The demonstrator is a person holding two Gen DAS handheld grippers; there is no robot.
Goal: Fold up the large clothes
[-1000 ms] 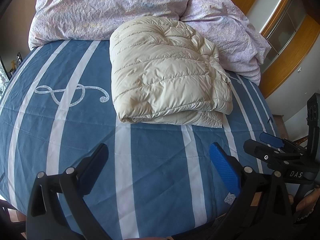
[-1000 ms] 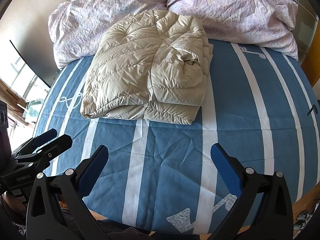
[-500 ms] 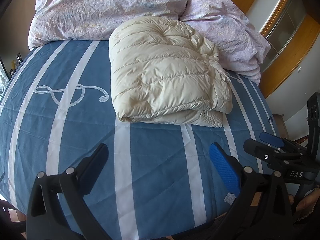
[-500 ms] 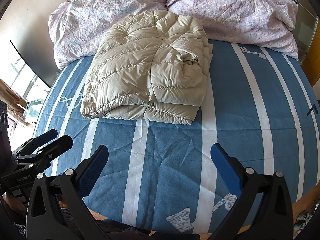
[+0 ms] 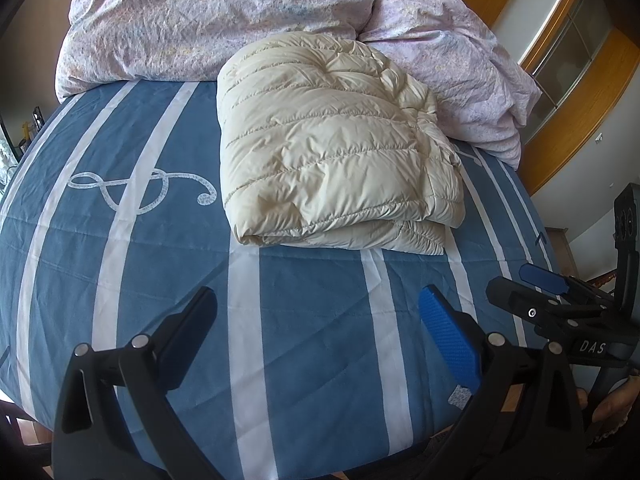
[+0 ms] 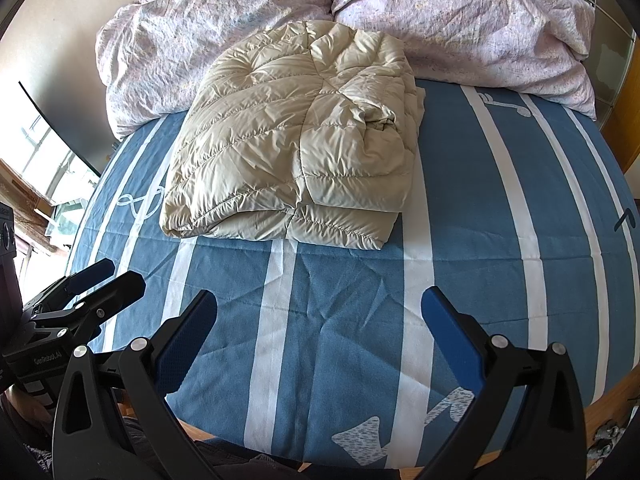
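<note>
**Folded down jacket on the bed, both grippers apart**

Your blue-and-white striped bedsheet fills most of both frames, with a white treble clef print at the left of the left wrist view. A crumpled lilac floral duvet runs across the top. The cream quilted down jacket lies folded in a thick bundle at upper centre, its far edge touching the duvet. Your left gripper sits at the bottom of its frame, fingers wide apart and holding nothing. Your right gripper is the same: fingers spread, empty, above the sheet, well short of the jacket.
</note>
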